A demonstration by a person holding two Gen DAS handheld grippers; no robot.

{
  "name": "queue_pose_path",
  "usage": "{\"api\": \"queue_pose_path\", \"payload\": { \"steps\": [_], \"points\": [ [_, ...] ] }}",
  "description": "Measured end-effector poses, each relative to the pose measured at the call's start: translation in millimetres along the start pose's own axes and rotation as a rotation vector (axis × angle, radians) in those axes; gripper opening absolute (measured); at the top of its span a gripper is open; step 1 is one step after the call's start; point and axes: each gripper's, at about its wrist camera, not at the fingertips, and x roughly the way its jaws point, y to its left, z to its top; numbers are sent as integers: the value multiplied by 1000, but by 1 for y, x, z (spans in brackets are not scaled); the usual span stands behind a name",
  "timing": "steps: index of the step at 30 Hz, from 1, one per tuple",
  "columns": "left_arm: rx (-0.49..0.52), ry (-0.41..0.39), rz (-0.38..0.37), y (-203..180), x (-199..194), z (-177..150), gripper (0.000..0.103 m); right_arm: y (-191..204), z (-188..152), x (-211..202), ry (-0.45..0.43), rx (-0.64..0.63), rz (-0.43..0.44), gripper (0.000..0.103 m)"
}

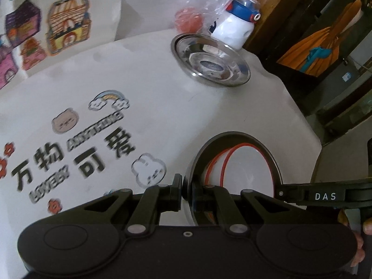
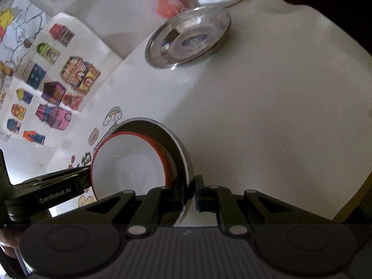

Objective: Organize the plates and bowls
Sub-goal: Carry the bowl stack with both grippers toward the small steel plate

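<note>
A dark metal bowl (image 1: 232,137) holds white bowls with red rims (image 1: 246,165) nested inside. My left gripper (image 1: 187,190) is shut on the dark bowl's left rim. My right gripper (image 2: 194,195) is shut on the opposite rim of the same dark bowl (image 2: 176,139), with the white red-rimmed bowls (image 2: 130,165) inside. The stack is held above the white table (image 1: 151,88). A shiny steel plate (image 1: 210,61) lies at the far side of the table; it also shows in the right wrist view (image 2: 188,38).
A white bottle with a blue cap (image 1: 237,25) and a clear plastic bag with something red (image 1: 188,18) stand behind the steel plate. Dark wooden furniture (image 1: 313,34) borders the table's right edge. Stickers (image 1: 76,153) cover the table's left part.
</note>
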Motion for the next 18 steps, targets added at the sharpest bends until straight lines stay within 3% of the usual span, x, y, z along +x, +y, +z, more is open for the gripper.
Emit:
{"api": "queue_pose_path", "payload": {
  "steps": [18],
  "points": [
    [49, -16, -51, -31, 43, 63, 6, -26, 54, -3, -63, 39, -18, 10]
  ]
}}
